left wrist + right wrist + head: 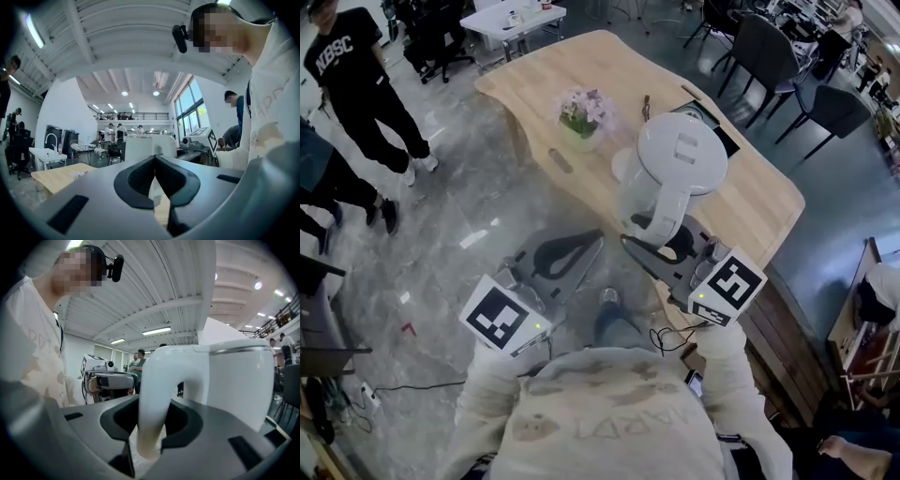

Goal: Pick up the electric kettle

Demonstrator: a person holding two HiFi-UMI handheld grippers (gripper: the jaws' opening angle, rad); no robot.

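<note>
Kettle point(680, 164) is held by our right gripper point(661, 242), whose jaws are clamped on the white handle point(157, 380). The body stands upright just beyond the jaws. Our left gripper point(592, 240) hovers beside it to the left, clear of the kettle, with its jaws closed together on nothing. In the head view the kettle sits over the near part of the wooden table point(581, 61). A pot of flowers point(584, 114) stands on the table just left of it. A person in black point(356, 84) stands on the floor well off to the left.
</note>
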